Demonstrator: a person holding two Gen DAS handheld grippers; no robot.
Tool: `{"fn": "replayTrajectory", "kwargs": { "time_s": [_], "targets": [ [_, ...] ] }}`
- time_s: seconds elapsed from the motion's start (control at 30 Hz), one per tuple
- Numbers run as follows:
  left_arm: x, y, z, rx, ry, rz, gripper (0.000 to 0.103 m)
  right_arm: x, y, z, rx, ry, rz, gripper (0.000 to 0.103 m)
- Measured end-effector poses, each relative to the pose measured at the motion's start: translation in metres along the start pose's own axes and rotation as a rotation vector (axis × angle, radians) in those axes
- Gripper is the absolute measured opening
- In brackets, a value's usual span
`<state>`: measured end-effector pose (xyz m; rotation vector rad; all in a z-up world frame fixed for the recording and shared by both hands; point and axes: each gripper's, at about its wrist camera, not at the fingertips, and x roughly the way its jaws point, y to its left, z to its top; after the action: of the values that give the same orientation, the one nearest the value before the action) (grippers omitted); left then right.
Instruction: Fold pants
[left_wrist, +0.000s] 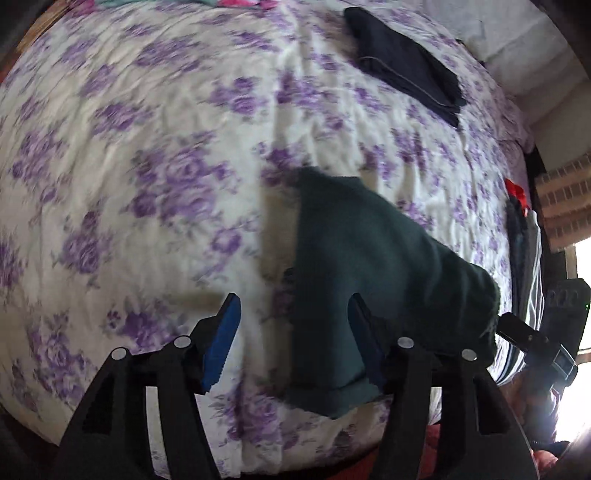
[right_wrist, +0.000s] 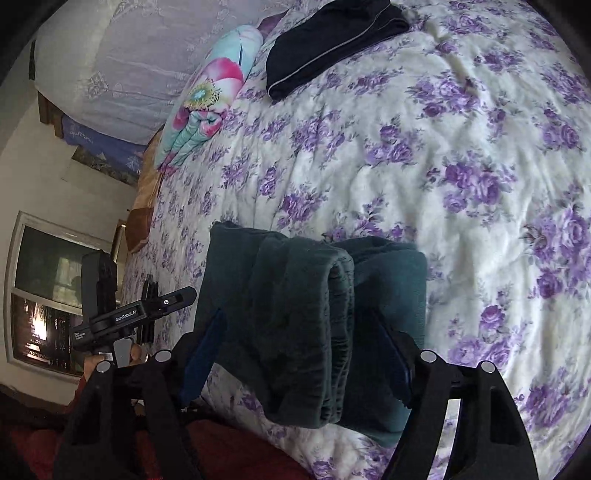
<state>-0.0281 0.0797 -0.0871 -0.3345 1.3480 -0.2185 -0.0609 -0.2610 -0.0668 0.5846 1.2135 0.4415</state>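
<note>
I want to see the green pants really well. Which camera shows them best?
The right wrist view: the green pants sit sharp between the right gripper's fingers, their folded layers showing. The left wrist view shows them blurred, beside the open left gripper.

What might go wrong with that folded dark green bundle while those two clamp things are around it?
1. The thick folded dark green fleece pants fill the right hand-held gripper; its fingers look spread wide, so the bulky layers might slip or spring open.
2. The left hand-held gripper is open, holding nothing, so the bundle seems supported from one side only.
3. The bundle sits near the edge of the purple-flowered white bedspread and could slide off.
</note>
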Motion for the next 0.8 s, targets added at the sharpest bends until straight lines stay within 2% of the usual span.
{"fn": "replayTrajectory", "kwargs": {
  "time_s": [0.13,0.27,0.4,0.5,0.6,0.7,0.8],
  "targets": [
    [0.004,0.013,-0.007,-0.03,0.004,0.002,0.066,0.017,0.002,0.005,0.001,0.053,-0.036,0.077],
    [0.01,0.008,-0.006,-0.011,0.006,-0.01,0.084,0.024,0.004,0.007,-0.002,0.083,-0.067,0.077],
    [0.02,0.0,-0.004,0.025,0.022,-0.008,0.097,0.03,0.006,0.006,-0.01,0.101,-0.095,0.077],
    [0.025,-0.01,-0.005,0.085,0.038,0.05,0.098,0.03,0.009,0.006,-0.022,0.104,-0.106,0.078],
    [0.025,-0.018,-0.005,0.13,0.028,0.09,0.098,0.029,0.014,0.006,-0.039,0.103,-0.117,0.072],
    [0.019,-0.02,-0.003,0.144,-0.014,0.118,0.098,0.03,0.015,0.007,-0.039,0.105,-0.128,0.066],
    [0.011,-0.02,0.0,0.151,-0.073,0.182,0.098,0.033,0.012,0.008,-0.032,0.114,-0.14,0.065]
  ]
}}
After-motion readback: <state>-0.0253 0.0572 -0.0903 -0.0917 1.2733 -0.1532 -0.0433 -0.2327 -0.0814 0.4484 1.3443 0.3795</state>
